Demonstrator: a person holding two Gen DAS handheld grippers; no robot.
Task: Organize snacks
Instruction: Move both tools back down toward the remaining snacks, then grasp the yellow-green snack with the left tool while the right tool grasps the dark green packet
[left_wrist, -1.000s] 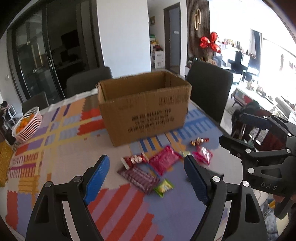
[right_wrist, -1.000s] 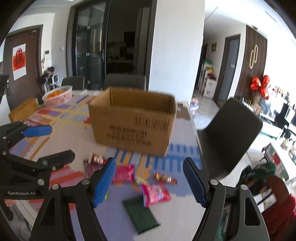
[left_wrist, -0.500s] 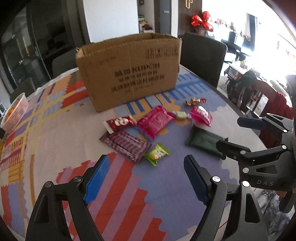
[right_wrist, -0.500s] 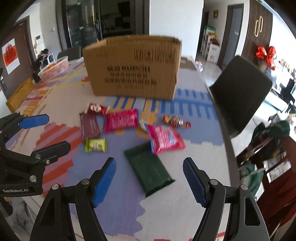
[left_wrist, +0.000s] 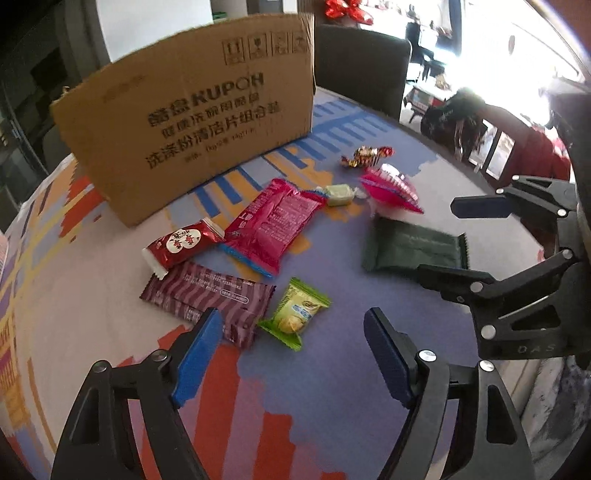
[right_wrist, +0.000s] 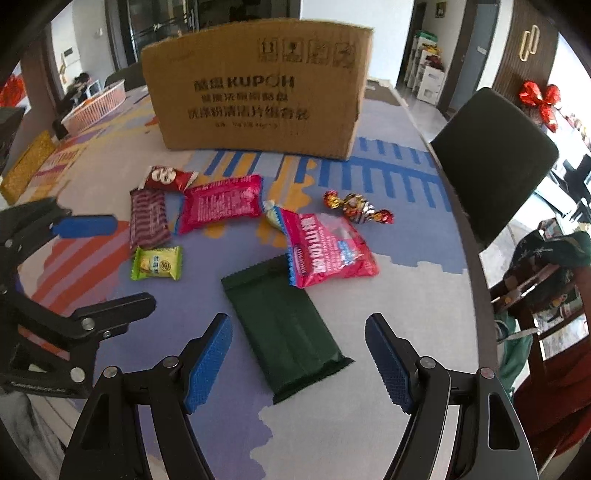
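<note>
The left gripper (left_wrist: 291, 358) hung over the worktop (left_wrist: 332, 387) with its jaws spread and nothing between them; just beyond its left fingertip, at about eleven o'clock, lay the maroon striped packet (left_wrist: 207, 299), and at twelve o'clock the small green packet (left_wrist: 293, 314). The right gripper (right_wrist: 297, 356) also had its jaws spread wide and empty, with the near end of the dark green packet (right_wrist: 284, 328) lying flat between the two fingertips, untouched as far as could be seen. At twelve o'clock from that packet the pink bag (right_wrist: 328, 251) overlapped its far end. Farther out lay the magenta packet (right_wrist: 221, 203), the red packet (right_wrist: 166, 178), a pale wrapped sweet (left_wrist: 338, 194) and a foil-wrapped candy (right_wrist: 356, 208) at one o'clock. Behind all the snacks, at twelve o'clock, the cardboard box (right_wrist: 258, 85) stood upright on the patterned worktop. A dark chair (right_wrist: 495, 158) stood at two o'clock, and a pink basket (right_wrist: 96, 107) at ten o'clock.
</note>
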